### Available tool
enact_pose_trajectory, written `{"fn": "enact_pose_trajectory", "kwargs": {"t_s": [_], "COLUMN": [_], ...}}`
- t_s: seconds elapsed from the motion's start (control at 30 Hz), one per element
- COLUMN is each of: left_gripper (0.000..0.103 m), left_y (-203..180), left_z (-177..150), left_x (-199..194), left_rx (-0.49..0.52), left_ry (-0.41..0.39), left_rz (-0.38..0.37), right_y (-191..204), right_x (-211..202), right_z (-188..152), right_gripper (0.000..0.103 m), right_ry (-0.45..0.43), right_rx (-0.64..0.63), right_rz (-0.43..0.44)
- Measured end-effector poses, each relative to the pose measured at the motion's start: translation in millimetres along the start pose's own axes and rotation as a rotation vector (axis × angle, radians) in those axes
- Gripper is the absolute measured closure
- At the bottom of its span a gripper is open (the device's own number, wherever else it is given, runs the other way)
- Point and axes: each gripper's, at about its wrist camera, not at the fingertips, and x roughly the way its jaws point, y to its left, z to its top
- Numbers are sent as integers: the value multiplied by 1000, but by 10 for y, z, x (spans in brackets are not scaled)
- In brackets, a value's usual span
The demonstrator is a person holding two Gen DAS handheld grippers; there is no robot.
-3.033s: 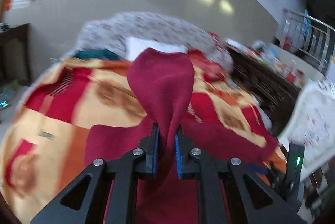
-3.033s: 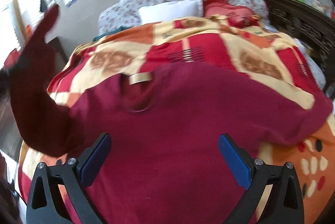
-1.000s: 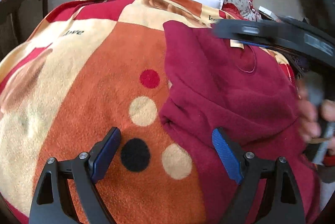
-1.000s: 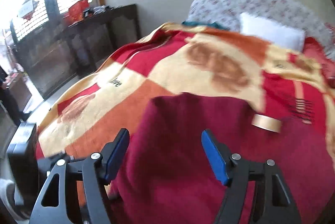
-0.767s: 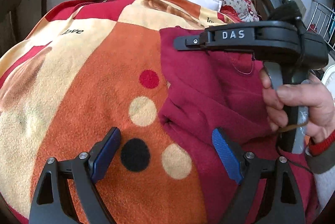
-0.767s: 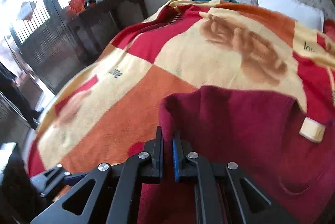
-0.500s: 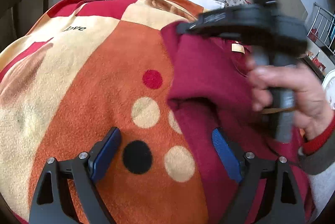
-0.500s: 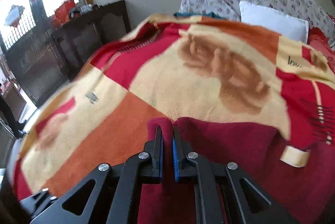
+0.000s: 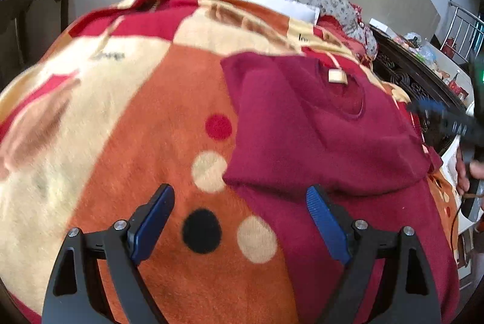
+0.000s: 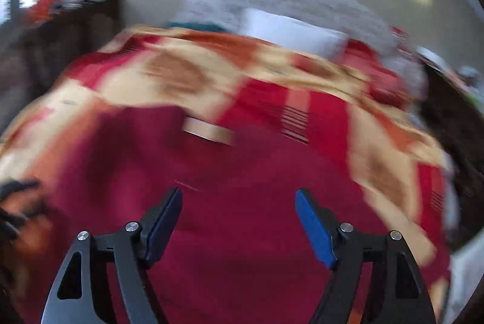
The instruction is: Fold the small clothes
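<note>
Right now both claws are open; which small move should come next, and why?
Probably bring the right claw to the unfolded right side of the maroon sweater and pinch it. The left side already lies folded over, and the left claw is open, holding nothing.

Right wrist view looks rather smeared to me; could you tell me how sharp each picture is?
Right wrist view: heavy motion blur over the blanket and maroon sweater; only the open right claw is crisp. Left wrist view: mostly sharp, fisheye-bowed, blurred only at the edges.
</note>
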Motion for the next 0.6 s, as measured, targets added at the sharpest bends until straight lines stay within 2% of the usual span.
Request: {"fn": "enact_pose_trajectory", "kwargs": {"t_s": [0.07, 0.13, 0.17, 0.2, 0.23, 0.27, 0.33, 0.4, 0.47, 0.53, 0.6], "left_gripper": [15, 15, 15, 15, 15, 15, 14, 15, 15, 14, 14], "left_y": [-5, -20, -36, -57, -84, -118, -180, -241, -329, -445, -545], "left_z": [54, 99, 114, 120, 127, 139, 178, 219, 251, 247, 229], "left_x": [-40, -41, -36, -34, -38, -41, -47, -52, -34, 32, 143], "left_rx": [1, -6, -7, -2, 9, 19, 32, 34, 47, 72, 99], "left_ry": [-20, -19, -15, -12, -14, -18, -25, -38, -48, -41, -23], "left_rz": [12, 20, 23, 26, 32, 42, 58, 49, 48, 51, 56], "right_y": [-357, -493, -517, -506, -479, -460, -442, -444, -474, -518, -556], "right_x": [120, 276, 375, 446, 463, 417, 266, 78, -48, -11, 160], "right_z": [-213, -357, -437, -487, -484, -463, -363, -231, -140, -120, -187], "right_gripper": [22, 22, 40, 84, 91, 93, 94, 94, 94, 94, 94], "right_ry": [71, 129, 155, 170, 170, 141, 72, -14, -78, -82, -42], "right_rx": [49, 67, 71, 71, 72, 67, 58, 56, 48, 60, 73], "right_rz": [-62, -74, -57, -26, -23, -47, -42, -57, -102, -135, -170]}}
